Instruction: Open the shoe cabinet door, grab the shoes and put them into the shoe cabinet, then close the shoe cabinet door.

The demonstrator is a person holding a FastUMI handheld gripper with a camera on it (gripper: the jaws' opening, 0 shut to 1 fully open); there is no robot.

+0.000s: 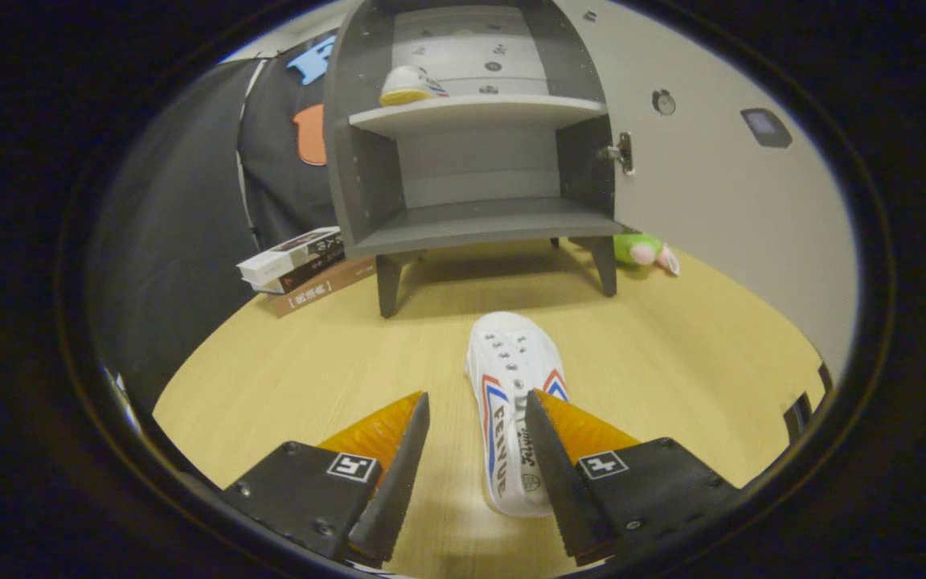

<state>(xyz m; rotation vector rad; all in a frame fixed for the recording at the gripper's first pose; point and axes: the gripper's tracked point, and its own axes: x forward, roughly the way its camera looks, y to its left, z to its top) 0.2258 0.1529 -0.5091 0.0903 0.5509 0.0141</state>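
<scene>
My gripper (477, 410) is open, holding nothing. The shoe (515, 402) lies low in the middle of the frame, between my fingers but closer to the right 1. It points away, toward the open cabinet (475, 221) at top.

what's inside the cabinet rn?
Cabinet door is open. One shoe sits on the upper shelf, at its left; its far end is hidden by the cabinet's side. Lower shelf is bare. Gripper is open over the second shoe on the table.
</scene>
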